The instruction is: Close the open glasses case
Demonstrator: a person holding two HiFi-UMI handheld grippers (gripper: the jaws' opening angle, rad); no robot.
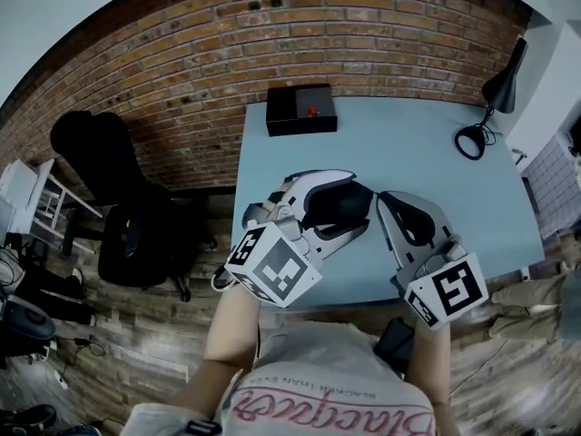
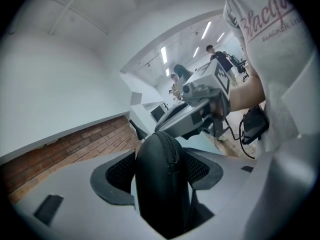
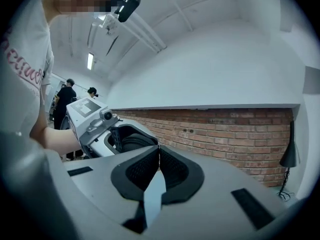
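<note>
A black zipped glasses case [image 1: 331, 205] hangs over the front of the light blue table [image 1: 436, 162], clamped between the two jaws of my left gripper [image 1: 361, 205]. In the left gripper view the case [image 2: 162, 184] fills the gap between the pads, its zipper seam running up the middle and both halves together. My right gripper [image 1: 381, 196] is just to the right of the case, shut with nothing in it. The right gripper view has its pads [image 3: 172, 171] pressed together, and the left gripper [image 3: 95, 124] with the case [image 3: 127, 141] close by at the left.
A black box with a red button [image 1: 300, 109] stands at the table's far left edge. A black desk lamp [image 1: 495, 94] is at the far right corner. A black chair [image 1: 127, 216] stands left of the table, before the brick wall [image 1: 272, 25].
</note>
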